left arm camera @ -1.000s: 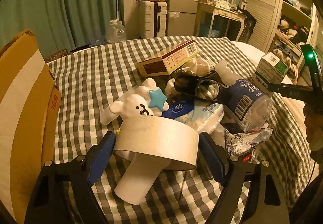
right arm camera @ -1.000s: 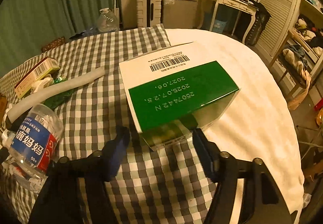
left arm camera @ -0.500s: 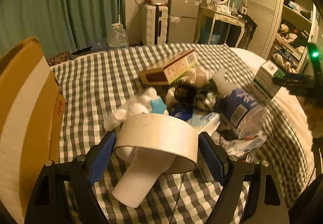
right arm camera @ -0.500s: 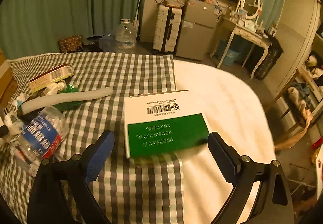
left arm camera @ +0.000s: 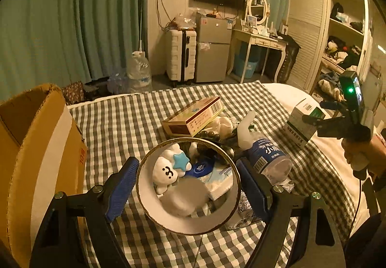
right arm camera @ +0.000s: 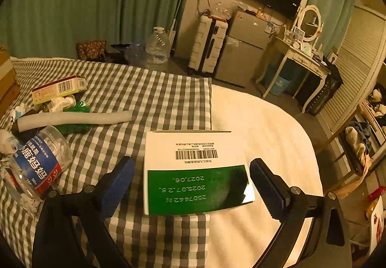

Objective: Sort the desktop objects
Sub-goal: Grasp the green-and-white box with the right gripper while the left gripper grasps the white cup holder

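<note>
2 blue pads of the left gripper (left arm camera: 187, 186) clamp the tape roll (left arm camera: 188, 217), its open core facing forward. The cardboard box (left arm camera: 36, 147) stands just left. Farther right, the right gripper (right arm camera: 191, 186) opens, its pads clear of the green-and-white carton (right arm camera: 193, 171) lying flat between them.

Dim, warm yellowish indoor light, strong fisheye bending with dark corners, and blurred nearest objects
</note>
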Tool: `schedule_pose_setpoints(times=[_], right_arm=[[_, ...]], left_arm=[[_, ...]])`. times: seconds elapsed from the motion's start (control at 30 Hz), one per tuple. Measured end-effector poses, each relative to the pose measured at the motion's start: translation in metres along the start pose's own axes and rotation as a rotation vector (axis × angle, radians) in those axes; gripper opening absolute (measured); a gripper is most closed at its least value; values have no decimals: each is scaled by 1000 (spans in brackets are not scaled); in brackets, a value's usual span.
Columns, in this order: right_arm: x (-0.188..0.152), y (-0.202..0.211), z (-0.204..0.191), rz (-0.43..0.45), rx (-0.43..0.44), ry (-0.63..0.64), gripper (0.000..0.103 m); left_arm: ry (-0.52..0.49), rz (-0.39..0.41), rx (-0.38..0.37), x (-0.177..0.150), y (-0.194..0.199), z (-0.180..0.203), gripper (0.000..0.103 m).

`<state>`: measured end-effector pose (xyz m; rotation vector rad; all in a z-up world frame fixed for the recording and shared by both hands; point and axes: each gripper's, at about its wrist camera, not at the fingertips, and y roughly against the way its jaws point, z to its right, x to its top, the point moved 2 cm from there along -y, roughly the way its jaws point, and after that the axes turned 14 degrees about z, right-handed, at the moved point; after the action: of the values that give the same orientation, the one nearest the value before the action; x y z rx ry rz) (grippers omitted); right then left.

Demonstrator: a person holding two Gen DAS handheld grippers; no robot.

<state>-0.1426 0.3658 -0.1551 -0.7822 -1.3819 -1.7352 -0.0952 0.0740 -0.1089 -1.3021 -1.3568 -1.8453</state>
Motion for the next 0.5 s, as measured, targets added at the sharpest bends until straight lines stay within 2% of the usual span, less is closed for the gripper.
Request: schedule_pose_setpoints(times=[0.13, 0.33, 0.5], right_arm=[[-10, -12, 9, -52, 12, -48, 98], [-15, -16, 13, -52, 18, -79, 99], [-27, -26, 10, -104, 20, -82, 98]], left_arm=[[-1, 9, 3, 0, 1, -1, 84], [-5, 30, 13, 7, 5, 0, 84], [-9, 59, 23, 12, 13, 3, 84]])
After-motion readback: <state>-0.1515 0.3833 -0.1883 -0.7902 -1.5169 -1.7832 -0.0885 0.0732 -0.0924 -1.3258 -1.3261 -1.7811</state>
